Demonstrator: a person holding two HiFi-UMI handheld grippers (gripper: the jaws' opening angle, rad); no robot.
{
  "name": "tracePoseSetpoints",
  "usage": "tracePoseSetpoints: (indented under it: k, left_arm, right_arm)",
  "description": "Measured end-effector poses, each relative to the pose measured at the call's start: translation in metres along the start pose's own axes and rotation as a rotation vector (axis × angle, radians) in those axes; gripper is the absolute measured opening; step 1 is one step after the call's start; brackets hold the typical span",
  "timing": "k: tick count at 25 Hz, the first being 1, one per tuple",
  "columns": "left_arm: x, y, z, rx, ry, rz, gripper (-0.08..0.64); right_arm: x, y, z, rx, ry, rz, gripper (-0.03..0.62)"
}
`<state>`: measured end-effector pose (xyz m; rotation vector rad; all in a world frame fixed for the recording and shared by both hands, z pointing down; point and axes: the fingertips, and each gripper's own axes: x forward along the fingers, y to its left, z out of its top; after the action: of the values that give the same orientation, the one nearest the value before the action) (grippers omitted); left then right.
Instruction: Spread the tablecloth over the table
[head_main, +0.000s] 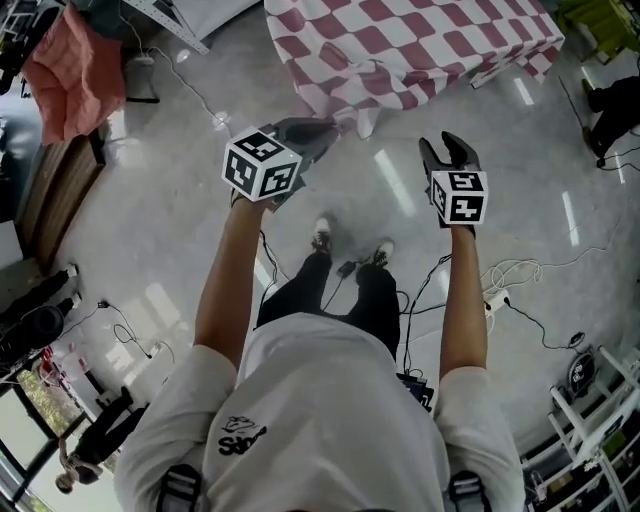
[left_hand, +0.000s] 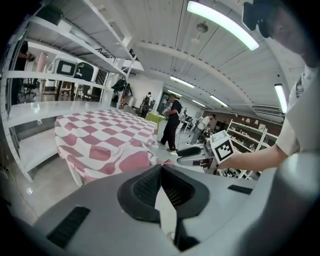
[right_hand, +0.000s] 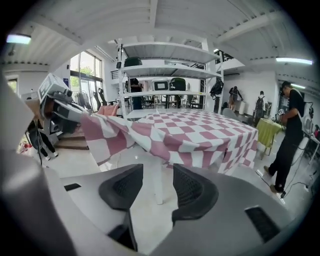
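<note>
The red and white checked tablecloth (head_main: 420, 40) lies over the table at the top of the head view, bunched and hanging at the near edge. My left gripper (head_main: 318, 130) is shut on the cloth's near corner. In the right gripper view the tablecloth (right_hand: 200, 130) stretches out from the table in a band to my left gripper (right_hand: 79, 116). My left gripper's (left_hand: 161, 167) jaws are pressed together, with the pink tablecloth (left_hand: 100, 135) just beyond them. My right gripper (head_main: 450, 148) stands open to the right, short of the cloth. Nothing is between the right gripper's (right_hand: 157, 175) fingers.
Cables (head_main: 520, 300) run over the shiny floor around the person's feet. A pink cloth (head_main: 75, 75) lies at the top left. A white rack (head_main: 590, 420) stands at the lower right. A person in black (right_hand: 287, 135) stands by a yellow-green table (right_hand: 267, 131). White shelving (right_hand: 170, 75) rises behind the table.
</note>
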<state>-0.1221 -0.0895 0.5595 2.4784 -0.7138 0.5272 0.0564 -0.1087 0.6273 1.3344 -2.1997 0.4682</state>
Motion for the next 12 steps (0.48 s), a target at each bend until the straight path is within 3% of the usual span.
tracePoseSetpoints:
  k: [3, 6, 10, 12]
  left_arm:
    - [0.005, 0.005, 0.006, -0.033, -0.055, -0.029, 0.031]
    - [0.004, 0.014, 0.016, -0.103, -0.123, -0.059, 0.031]
    - [0.000, 0.027, 0.029, -0.155, -0.187, -0.085, 0.031]
    - [0.000, 0.033, 0.032, -0.167, -0.208, -0.091, 0.031]
  right_arm:
    - [0.039, 0.035, -0.004, -0.015, 0.012, 0.094, 0.203]
    - [0.079, 0.064, -0.017, 0.044, 0.031, 0.206, 0.181]
    - [0.130, 0.059, -0.020, 0.063, 0.008, 0.103, 0.199]
    - [0.146, 0.048, -0.011, 0.123, -0.043, 0.044, 0.219]
